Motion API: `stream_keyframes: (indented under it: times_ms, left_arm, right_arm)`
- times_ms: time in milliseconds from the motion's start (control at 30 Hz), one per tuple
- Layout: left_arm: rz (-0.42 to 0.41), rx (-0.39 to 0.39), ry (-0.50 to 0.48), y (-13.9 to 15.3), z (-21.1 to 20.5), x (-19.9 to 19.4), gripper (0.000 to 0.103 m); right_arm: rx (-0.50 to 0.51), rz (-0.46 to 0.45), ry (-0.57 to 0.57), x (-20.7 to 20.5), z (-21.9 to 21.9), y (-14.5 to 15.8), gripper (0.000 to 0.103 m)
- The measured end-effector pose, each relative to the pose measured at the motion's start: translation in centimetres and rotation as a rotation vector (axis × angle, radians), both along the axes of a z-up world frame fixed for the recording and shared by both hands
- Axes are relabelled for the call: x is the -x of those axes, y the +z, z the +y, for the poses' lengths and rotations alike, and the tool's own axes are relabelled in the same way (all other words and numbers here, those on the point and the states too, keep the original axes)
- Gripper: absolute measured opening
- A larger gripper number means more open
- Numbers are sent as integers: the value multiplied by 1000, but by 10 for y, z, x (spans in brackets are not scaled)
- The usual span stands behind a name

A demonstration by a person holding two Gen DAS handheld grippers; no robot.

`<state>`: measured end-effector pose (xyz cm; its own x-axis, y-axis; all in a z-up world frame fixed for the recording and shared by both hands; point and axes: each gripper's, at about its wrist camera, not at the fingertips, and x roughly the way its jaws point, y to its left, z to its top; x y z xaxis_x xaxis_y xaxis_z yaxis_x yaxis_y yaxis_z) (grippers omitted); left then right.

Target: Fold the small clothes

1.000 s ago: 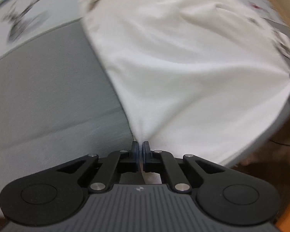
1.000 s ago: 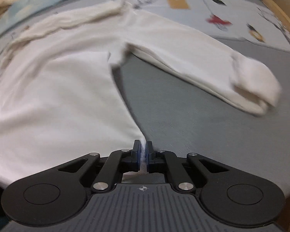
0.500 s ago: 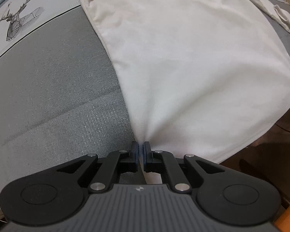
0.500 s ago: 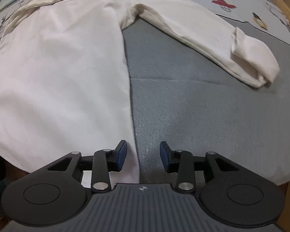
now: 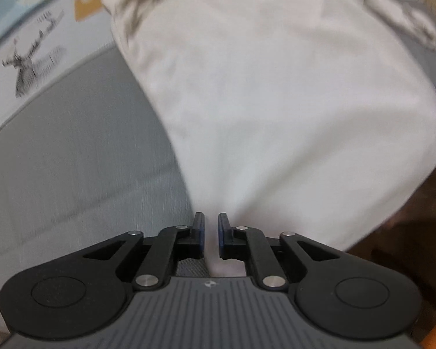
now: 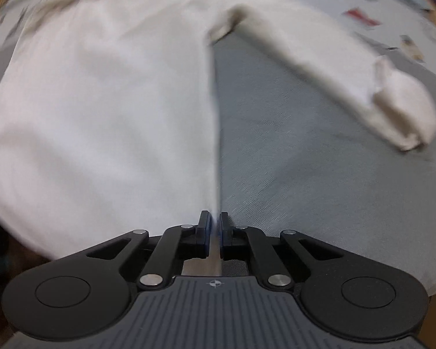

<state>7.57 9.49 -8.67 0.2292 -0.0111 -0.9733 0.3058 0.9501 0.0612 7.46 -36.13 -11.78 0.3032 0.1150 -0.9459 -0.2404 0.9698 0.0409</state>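
Observation:
A white long-sleeved shirt [image 5: 276,101] lies spread flat on the grey cloth-covered table [image 5: 72,160]. My left gripper [image 5: 210,232] sits at the shirt's lower left hem corner with its jaws slightly apart; the hem lies between them. In the right wrist view the shirt [image 6: 101,116] fills the left half and its right sleeve [image 6: 348,72] stretches out to the right, cuff folded back. My right gripper [image 6: 215,231] is nearly closed on the shirt's lower right hem corner. Both views are blurred by motion.
A pale printed cloth with a deer drawing [image 5: 26,64] and an orange tag [image 5: 87,4] covers the far table. Coloured prints [image 6: 360,17] show at the far right. The table's near edge drops to a dark floor [image 5: 407,247].
My left gripper's jaws have opened slightly from a tight grip on the hem. My right gripper, wide open half a second ago, has closed in on the right hem corner.

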Motion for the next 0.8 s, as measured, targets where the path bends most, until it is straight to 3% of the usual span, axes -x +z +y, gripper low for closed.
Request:
stream_keyframes:
  times_ms: [133,233,300,433,567,733,767,800]
  left_arm:
    - [-63,5,46,13,-17,-13,20]
    - [-91,17,76,20,-27,-23,25]
    - [-105,28,88,19,-32,-35,25]
    - [-125,55,102,29,-47,-49,25]
    - [-146,72,95,33,-61,-67,25]
    - [-167,83,91,36,-75,-91,25]
    - [-170,83,88,36,-78,-96,25]
    - [-172,82,84,36,-81,-100,25]
  right_arm:
    - [5,-190,-254,-13,-44,18,23]
    - [-22,-282,-495,-19,-89,20,26]
    - [-21,-298,-600,-22,-111,15,28]
    - [-75,-329,-660,-38,-134,7,33]
    - [-323,-285,-726,-58,-155,-7,48]
    - [-500,-256,-889,-83,-180,-25,47]
    - [-518,-260,-910,-87,-184,-27,42]
    - [-536,-267,-926,-90,-189,-29,19]
